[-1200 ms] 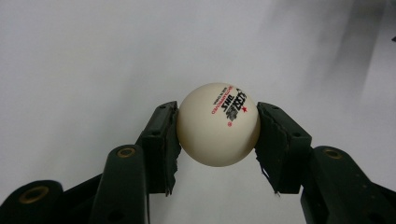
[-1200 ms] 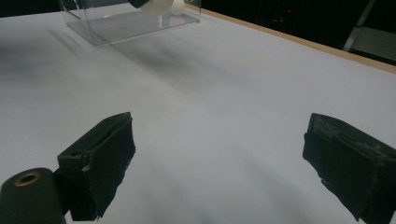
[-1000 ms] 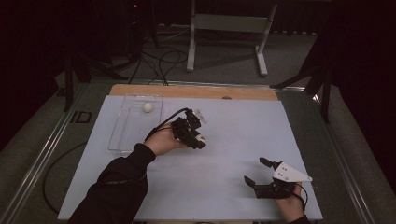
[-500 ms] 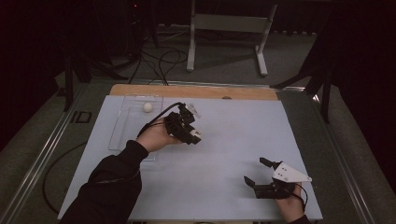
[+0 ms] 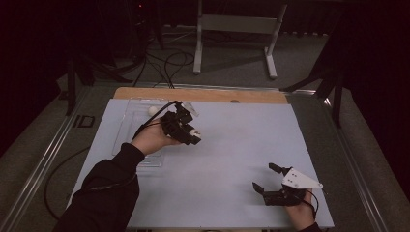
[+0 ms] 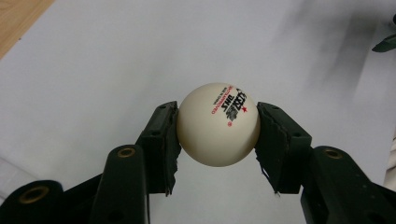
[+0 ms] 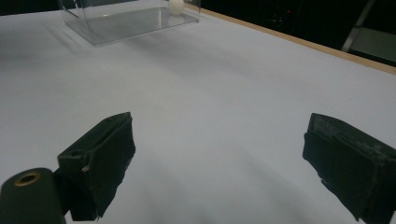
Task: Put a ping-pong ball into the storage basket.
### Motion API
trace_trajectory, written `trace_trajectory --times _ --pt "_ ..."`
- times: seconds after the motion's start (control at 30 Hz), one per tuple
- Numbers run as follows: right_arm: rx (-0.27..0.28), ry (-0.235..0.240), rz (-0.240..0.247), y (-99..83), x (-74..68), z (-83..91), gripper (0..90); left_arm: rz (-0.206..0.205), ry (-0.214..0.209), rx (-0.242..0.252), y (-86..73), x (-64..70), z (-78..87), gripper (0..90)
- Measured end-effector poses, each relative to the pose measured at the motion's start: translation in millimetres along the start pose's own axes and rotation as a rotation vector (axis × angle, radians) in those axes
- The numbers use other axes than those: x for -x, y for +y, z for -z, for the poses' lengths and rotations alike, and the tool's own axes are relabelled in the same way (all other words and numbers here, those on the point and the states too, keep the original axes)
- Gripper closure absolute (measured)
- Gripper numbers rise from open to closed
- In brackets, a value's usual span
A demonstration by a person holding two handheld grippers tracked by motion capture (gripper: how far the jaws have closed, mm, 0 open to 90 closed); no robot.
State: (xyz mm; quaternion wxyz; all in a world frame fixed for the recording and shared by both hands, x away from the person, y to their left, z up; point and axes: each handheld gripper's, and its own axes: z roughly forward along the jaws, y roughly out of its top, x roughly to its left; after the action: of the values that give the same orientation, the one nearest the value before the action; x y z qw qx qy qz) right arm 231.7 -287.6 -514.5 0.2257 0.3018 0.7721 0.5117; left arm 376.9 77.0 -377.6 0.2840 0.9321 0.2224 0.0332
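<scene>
The bench [image 5: 232, 145] is covered with a pale sheet, and at its far left stands a clear plastic box [image 5: 126, 126] with one white ball [image 5: 153, 110] already lying in its far end. The left gripper [image 5: 186, 133] hangs above the sheet just right of that box, its jaws closed on a second ball [image 6: 218, 124], which they pinch squarely across the middle, one pad on each side (the printed red and black lettering faces up). The step in hand looks like carrying this ball over the box wall and setting it inside, so the grip should stay even and gentle, since a light, smooth ball can squirt out if squeezed off-centre. It seems best to lift clear of the rim, lower well inside, and only then part the jaws. The right gripper [image 5: 270, 182] rests near the bench's front right, jaws wide apart and holding nothing.
</scene>
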Motion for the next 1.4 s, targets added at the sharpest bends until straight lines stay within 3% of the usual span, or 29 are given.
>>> trace_trajectory --times 0.73,1.4 --pt "-0.002 0.001 -0.001 0.2 -0.1 -0.1 8.8 0.037 0.033 0.023 -11.8 -15.4 26.1 52.5" --pt "-0.001 0.001 -0.002 0.4 -0.2 0.1 8.8 0.115 0.095 0.055 -28.5 -33.6 54.1 52.5"
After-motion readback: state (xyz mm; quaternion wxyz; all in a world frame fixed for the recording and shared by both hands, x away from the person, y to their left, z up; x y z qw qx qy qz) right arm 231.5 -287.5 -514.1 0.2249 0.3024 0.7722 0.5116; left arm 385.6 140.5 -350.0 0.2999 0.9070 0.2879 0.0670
